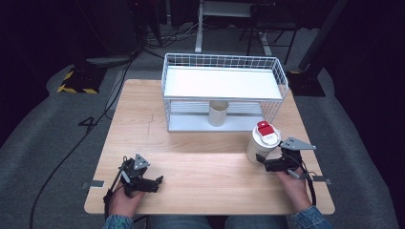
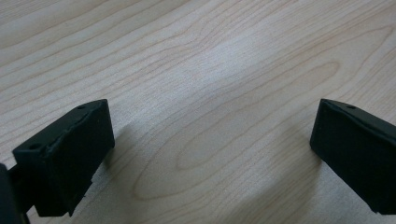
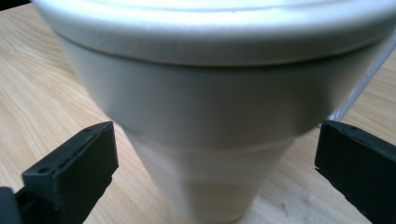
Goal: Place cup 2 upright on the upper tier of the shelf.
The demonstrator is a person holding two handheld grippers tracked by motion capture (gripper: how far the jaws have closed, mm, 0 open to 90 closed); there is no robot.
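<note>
A tall white foam cup with a white lid and a red-and-white label on top (image 1: 261,143) stands upright on the light wooden table (image 1: 200,162), near its right side and just in front of the white wire two-tier shelf rack (image 1: 224,90). The right gripper (image 1: 270,164) sits low beside this cup with its jaws spread wide to either side of the tapered wall (image 3: 205,140), not yet touching it, so the grasp looks about to begin rather than made. The left gripper (image 1: 150,183) rests near the table's front left, jaws also spread over bare wood, holding nothing. A second, plain beige paper cup (image 1: 218,112) already stands on the rack's lower tier. Closing on the lidded cup, lifting it and placing it all seem still ahead.
</note>
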